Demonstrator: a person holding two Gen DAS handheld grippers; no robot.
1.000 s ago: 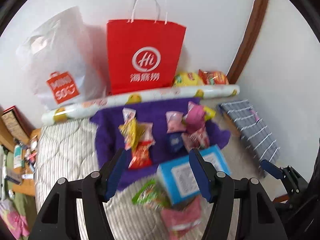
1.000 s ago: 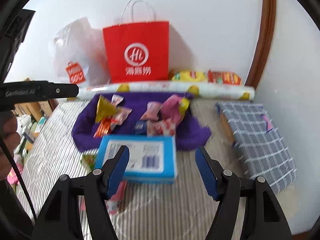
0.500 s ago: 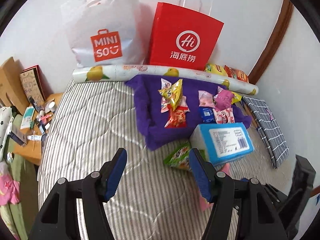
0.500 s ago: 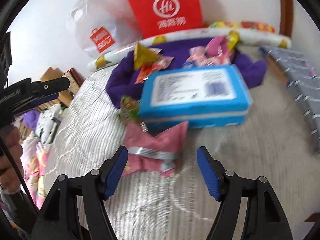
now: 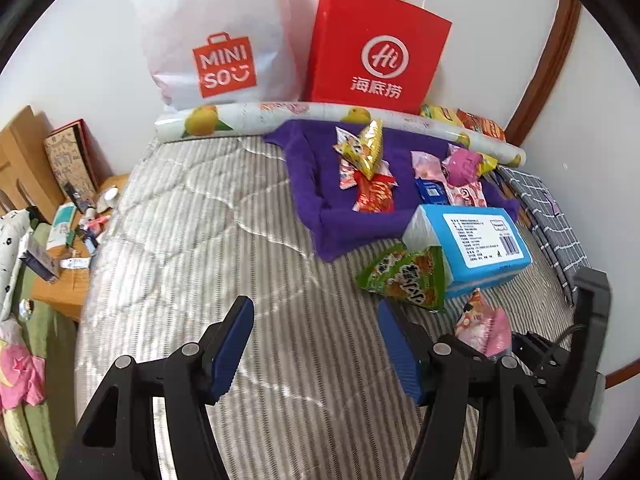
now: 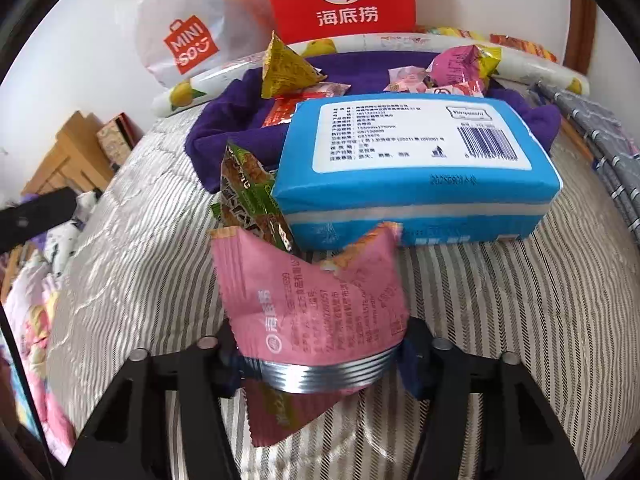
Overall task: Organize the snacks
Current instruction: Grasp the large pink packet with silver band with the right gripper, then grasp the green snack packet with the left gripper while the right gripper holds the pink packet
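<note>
Right wrist: one pink packet (image 6: 320,300), one blue pack (image 6: 416,164).

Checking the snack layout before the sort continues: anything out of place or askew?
Yes. Most snacks lie on the purple towel, but two sit off it on the striped mattress: a green snack packet wedged against the blue tissue pack, and a crumpled pink snack packet between the closing right hand-held gripper jaws.

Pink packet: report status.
Right hand-held gripper closing, pink packet between its jaws. Left hand-held gripper open, empty, over bed. Blue pack just behind packet.
</note>
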